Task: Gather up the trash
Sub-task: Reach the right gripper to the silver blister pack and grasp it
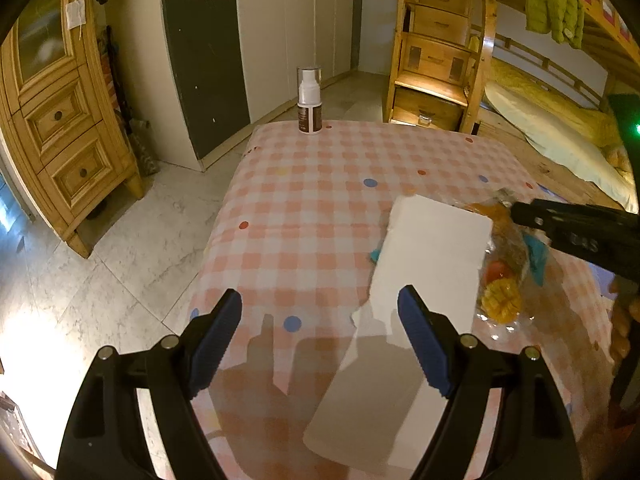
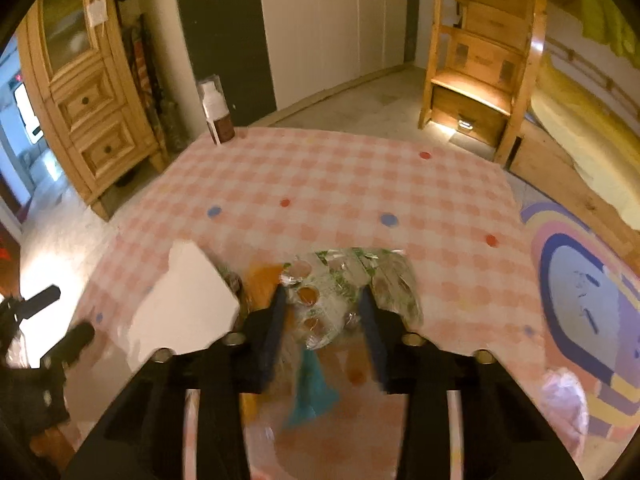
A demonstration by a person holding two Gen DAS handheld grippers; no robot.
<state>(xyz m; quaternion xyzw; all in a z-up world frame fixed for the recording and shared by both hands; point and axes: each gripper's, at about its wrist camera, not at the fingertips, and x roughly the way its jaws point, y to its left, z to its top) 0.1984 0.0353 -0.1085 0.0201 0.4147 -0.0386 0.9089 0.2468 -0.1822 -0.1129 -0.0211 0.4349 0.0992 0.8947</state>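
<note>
Right gripper (image 2: 324, 304) jaws around crumpled wrapper (image 2: 340, 280) — beside white paper (image 2: 188, 300).

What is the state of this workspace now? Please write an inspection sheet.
Surface: table under a pink checked cloth with coloured dots.
Job's things: crinkled clear snack wrapper; white paper sheet beside it, torn at one edge.
Clutter: spray bottle upright at the far edge.
Grippers: left gripper open, nothing between its jaws; right gripper around the wrapper, grip not clear through blur.
Cables: nothing seen.
Surroundings: wooden cabinet, bunk bed stairs, green jacket hanging, rainbow rug.
</note>
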